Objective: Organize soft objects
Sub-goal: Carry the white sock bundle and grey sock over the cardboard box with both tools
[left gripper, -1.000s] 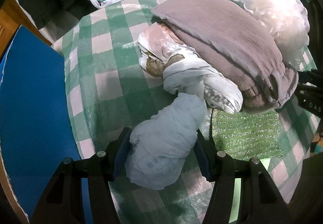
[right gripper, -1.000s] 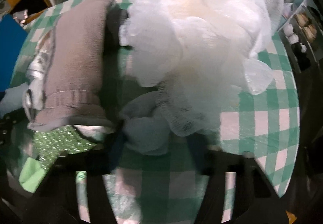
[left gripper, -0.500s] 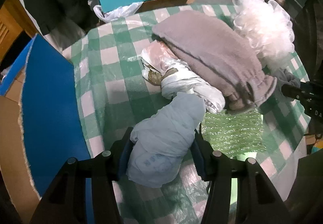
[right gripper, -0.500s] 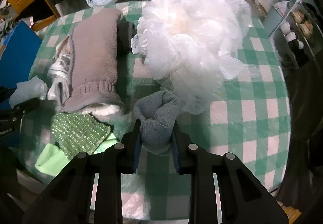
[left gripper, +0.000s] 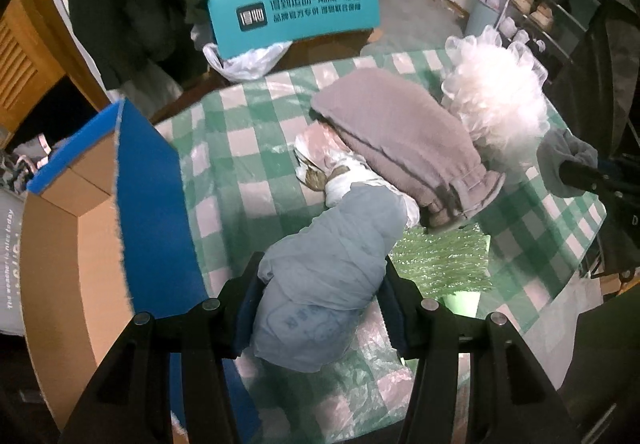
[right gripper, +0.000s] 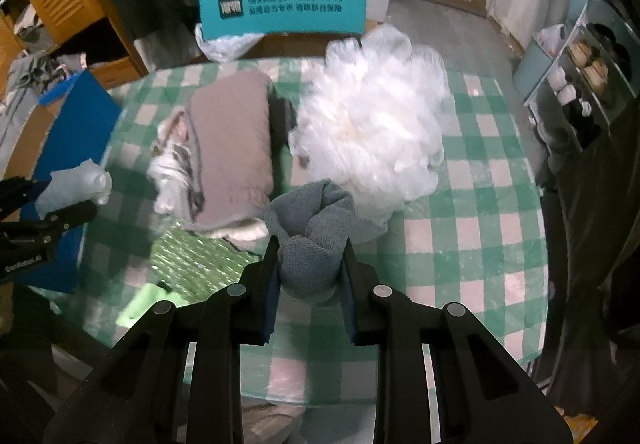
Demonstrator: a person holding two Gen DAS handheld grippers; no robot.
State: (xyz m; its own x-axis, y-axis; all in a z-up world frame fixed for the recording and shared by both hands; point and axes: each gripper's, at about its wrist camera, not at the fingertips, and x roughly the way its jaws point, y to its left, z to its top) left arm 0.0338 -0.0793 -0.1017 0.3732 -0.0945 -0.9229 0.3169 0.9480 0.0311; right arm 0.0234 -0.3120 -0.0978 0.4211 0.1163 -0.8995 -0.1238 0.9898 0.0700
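Note:
My left gripper [left gripper: 320, 284] is shut on a pale blue plastic bag bundle [left gripper: 332, 272] and holds it above the checked table; the bundle also shows in the right wrist view [right gripper: 76, 186]. My right gripper [right gripper: 308, 264] is shut on a grey rolled sock [right gripper: 314, 236], raised off the table; it also shows in the left wrist view [left gripper: 560, 160]. On the table lie a folded taupe towel [left gripper: 404, 140] over crumpled white bags [left gripper: 332, 164], a white mesh bath pouf [right gripper: 372, 132], and a green glittery cloth [left gripper: 444, 260].
An open cardboard box with a blue flap [left gripper: 148, 204] stands at the table's left edge. A teal chair back [left gripper: 296, 16] is behind the table. The green-and-white checked tablecloth [right gripper: 480, 204] covers the round table. Shoe shelves [right gripper: 580, 64] stand at the right.
Both grippers have lifted and drawn back from the table, each carrying its object. The sock came away from under the pouf; the blue bundle rose off the cloth.

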